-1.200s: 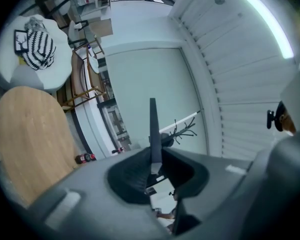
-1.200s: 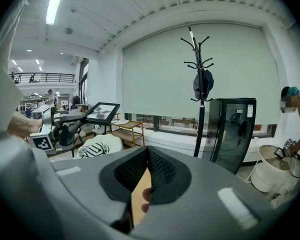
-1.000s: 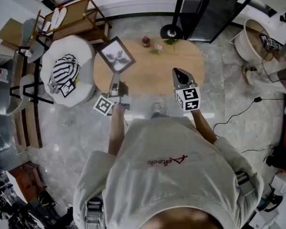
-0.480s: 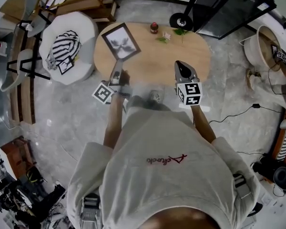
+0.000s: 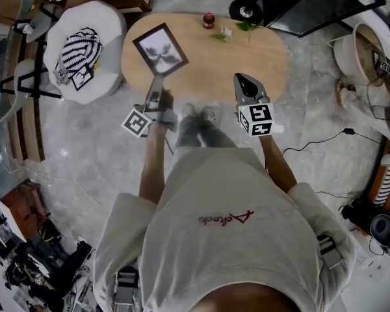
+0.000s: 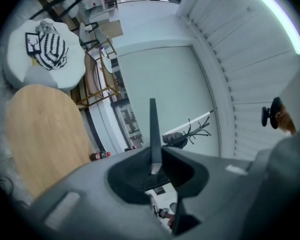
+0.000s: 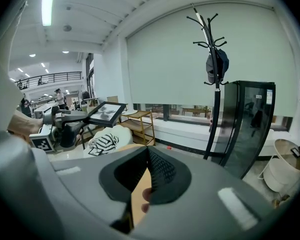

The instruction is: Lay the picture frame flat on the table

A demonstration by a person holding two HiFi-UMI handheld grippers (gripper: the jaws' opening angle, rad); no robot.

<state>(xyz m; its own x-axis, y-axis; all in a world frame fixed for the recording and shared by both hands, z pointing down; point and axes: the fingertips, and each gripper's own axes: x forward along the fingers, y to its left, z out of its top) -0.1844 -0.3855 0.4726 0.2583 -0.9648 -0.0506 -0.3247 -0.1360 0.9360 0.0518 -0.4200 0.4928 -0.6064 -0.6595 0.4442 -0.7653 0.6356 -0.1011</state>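
Observation:
A black picture frame (image 5: 159, 49) with a grey leaf print hangs over the left part of the oval wooden table (image 5: 247, 64). My left gripper (image 5: 157, 80) is shut on the frame's near corner. In the left gripper view the frame (image 6: 153, 129) shows edge-on as a thin dark blade rising from between the jaws of the left gripper (image 6: 153, 166). My right gripper (image 5: 238, 78) hovers at the table's near edge, shut and holding nothing. In the right gripper view the right gripper (image 7: 148, 151) has its pads together, and the frame (image 7: 106, 112) shows tilted at the far left.
A white round pouf (image 5: 110, 25) left of the table carries a striped cloth (image 5: 78, 44) and a small frame (image 5: 82, 78). A red jar (image 5: 208, 20) and a green sprig (image 5: 244, 26) stand at the table's far edge. A black cabinet (image 5: 312, 5) and a white basket (image 5: 357, 51) are at the right.
The head view has shifted, and the table now sits higher in it, with the person's feet in sight. The frame stays gripped over the table's left part. The right gripper keeps its place.

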